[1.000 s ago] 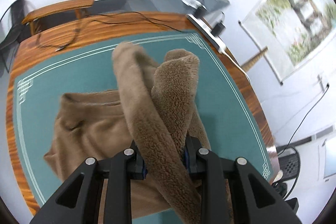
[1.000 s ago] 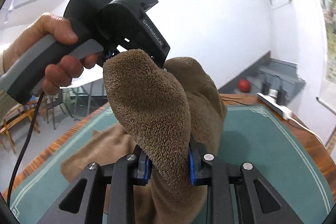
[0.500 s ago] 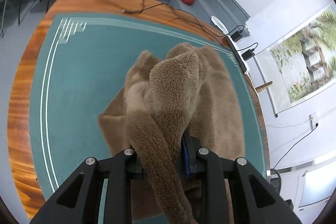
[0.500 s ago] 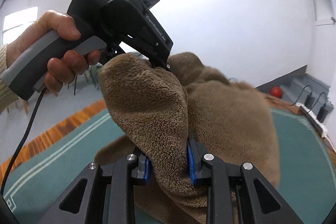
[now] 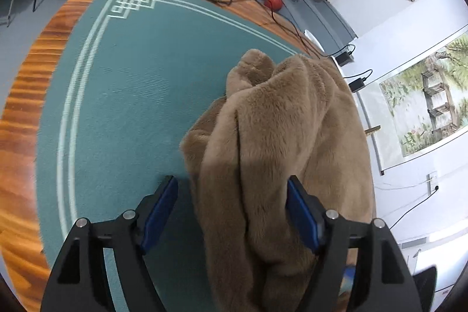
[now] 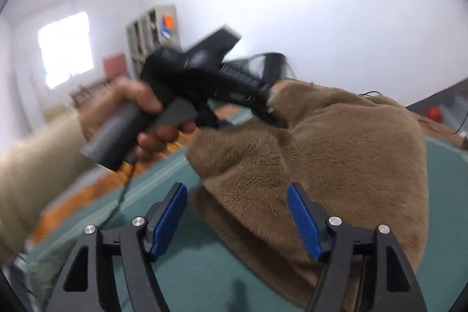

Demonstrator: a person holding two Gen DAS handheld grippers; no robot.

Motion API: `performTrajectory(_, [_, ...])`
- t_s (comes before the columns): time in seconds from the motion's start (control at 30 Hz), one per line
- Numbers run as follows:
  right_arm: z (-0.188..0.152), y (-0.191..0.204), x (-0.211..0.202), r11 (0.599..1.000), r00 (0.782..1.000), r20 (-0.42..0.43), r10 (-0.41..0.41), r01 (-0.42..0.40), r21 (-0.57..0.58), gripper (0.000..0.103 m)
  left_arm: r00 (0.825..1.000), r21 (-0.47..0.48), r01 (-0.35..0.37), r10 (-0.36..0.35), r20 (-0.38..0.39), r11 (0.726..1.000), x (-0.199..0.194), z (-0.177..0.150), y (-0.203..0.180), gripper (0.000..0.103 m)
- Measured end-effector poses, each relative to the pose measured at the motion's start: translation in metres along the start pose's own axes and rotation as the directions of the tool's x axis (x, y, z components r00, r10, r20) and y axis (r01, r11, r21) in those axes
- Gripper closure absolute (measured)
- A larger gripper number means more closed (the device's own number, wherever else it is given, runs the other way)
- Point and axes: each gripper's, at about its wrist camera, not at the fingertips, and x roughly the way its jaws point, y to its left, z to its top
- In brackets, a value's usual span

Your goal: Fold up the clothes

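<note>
The green mat (image 5: 122, 113) on the wooden table (image 5: 26, 119) carries the brown fleece garment (image 5: 280, 142), heaped toward its right side. Both the left gripper (image 5: 231, 212) and right gripper (image 6: 237, 215) stand wide apart, holding nothing, fleece lying loose between them. Best now to draw back gently and press the fold flat.

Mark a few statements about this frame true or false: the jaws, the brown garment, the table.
1. Both grippers have their jaws open. True: the left gripper and right gripper are spread.
2. The brown fleece garment lies on a green mat. True.
3. The garment is spread flat. False: it sits in a bunched heap.
4. A red ball rests on the mat. False: it lies beyond the wooden table.
5. The left hand is empty. False: it holds the left gripper's handle.
</note>
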Motion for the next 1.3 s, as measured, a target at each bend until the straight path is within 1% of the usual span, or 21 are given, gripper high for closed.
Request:
performTrajectory(0.1, [0.005,-0.035,-0.031,0.997,0.997,0.059,-0.040,0.036,0.071,0.030,0.997,-0.011,-0.039,0.039,0.059,0.999,-0.030,-0.019,0.003,0.025])
performTrajectory(0.13, [0.005,-0.045,-0.040,0.993,0.994,0.079,-0.070,0.062,0.099,0.030,0.996,-0.010,-0.045,0.045,0.076,0.999,-0.039,-0.026,0.002,0.025])
performTrajectory(0.17, [0.005,-0.050,-0.046,0.989,0.990,0.087,-0.108,0.098,0.112,0.030,0.995,-0.002,-0.034,0.034,0.091,0.999,-0.046,-0.035,-0.003,0.025])
performTrajectory(0.2, [0.006,-0.058,-0.050,0.981,0.983,0.083,-0.163,0.152,0.117,0.030,0.994,0.011,-0.014,0.013,0.106,1.000,-0.052,-0.045,-0.010,0.025])
performTrajectory(0.27, [0.004,-0.072,-0.049,0.973,0.976,0.066,-0.206,0.198,0.121,0.030,0.990,0.039,0.019,-0.024,0.138,0.999,-0.065,-0.067,-0.026,0.025])
performTrajectory(0.33, [-0.001,-0.080,-0.044,0.970,0.977,0.030,-0.212,0.207,0.124,0.030,0.983,0.076,0.027,-0.041,0.181,0.997,-0.071,-0.085,-0.048,0.025])
performTrajectory(0.4, [-0.006,-0.081,-0.033,0.975,0.980,-0.002,-0.201,0.200,0.099,0.030,0.975,0.112,0.019,-0.043,0.216,0.994,-0.073,-0.096,-0.064,0.025])
performTrajectory(0.43, [-0.010,-0.078,-0.030,0.976,0.980,-0.019,-0.197,0.198,0.087,0.030,0.971,0.133,0.001,-0.032,0.236,0.991,-0.072,-0.100,-0.072,0.025])
performTrajectory(0.5, [-0.014,-0.076,-0.021,0.972,0.973,-0.042,-0.226,0.228,0.051,0.030,0.966,0.164,-0.076,0.032,0.257,0.983,-0.061,-0.104,-0.081,0.025])
performTrajectory(0.57, [-0.019,-0.074,-0.016,0.965,0.963,-0.069,-0.259,0.261,0.012,0.030,0.964,0.163,-0.154,0.112,0.239,0.975,-0.043,-0.103,-0.081,0.025])
performTrajectory(0.6, [-0.022,-0.073,-0.013,0.962,0.959,-0.086,-0.272,0.272,-0.005,0.030,0.969,0.142,-0.163,0.131,0.211,0.976,-0.031,-0.102,-0.074,0.025])
performTrajectory(0.7, [-0.032,-0.075,-0.011,0.956,0.949,-0.113,-0.293,0.290,-0.043,0.030,0.982,0.078,-0.137,0.125,0.144,0.987,-0.008,-0.105,-0.054,0.025])
performTrajectory(0.73, [-0.035,-0.077,-0.011,0.958,0.951,-0.118,-0.286,0.284,-0.037,0.030,0.984,0.062,-0.123,0.114,0.135,0.990,-0.004,-0.106,-0.050,0.025])
performTrajectory(0.8, [-0.041,-0.082,-0.013,0.962,0.954,-0.127,-0.273,0.272,-0.026,0.030,0.985,0.051,-0.112,0.104,0.137,0.992,-0.003,-0.109,-0.047,0.024])
performTrajectory(0.93, [-0.040,-0.084,-0.019,0.966,0.957,-0.133,-0.259,0.259,-0.021,0.029,0.985,0.040,-0.114,0.108,0.135,0.993,-0.008,-0.113,-0.046,0.024])
performTrajectory(0.97, [-0.040,-0.086,-0.027,0.969,0.962,-0.123,-0.244,0.246,-0.003,0.029,0.986,0.035,-0.109,0.103,0.132,0.993,-0.012,-0.114,-0.046,0.024])
performTrajectory(1.03, [-0.040,-0.089,-0.042,0.973,0.969,-0.102,-0.223,0.228,0.032,0.029,0.989,0.024,-0.079,0.075,0.125,0.997,-0.020,-0.117,-0.044,0.024])
performTrajectory(1.1, [-0.046,-0.095,-0.057,0.971,0.969,-0.092,-0.229,0.233,0.043,0.029,0.993,0.000,-0.015,0.015,0.120,1.000,-0.030,-0.121,-0.040,0.024])
performTrajectory(1.13, [-0.051,-0.096,-0.063,0.970,0.967,-0.099,-0.236,0.240,0.027,0.029,0.992,-0.013,0.028,-0.026,0.125,1.000,-0.035,-0.123,-0.038,0.024])
performTrajectory(1.2, [-0.056,-0.094,-0.068,0.970,0.963,-0.117,-0.244,0.244,-0.014,0.029,0.988,-0.031,0.075,-0.070,0.138,0.997,-0.043,-0.123,-0.038,0.024])
performTrajectory(1.3, [-0.066,-0.089,-0.061,0.966,0.956,-0.147,-0.256,0.249,-0.064,0.029,0.988,-0.044,0.092,-0.086,0.127,0.995,-0.040,-0.121,-0.040,0.024])
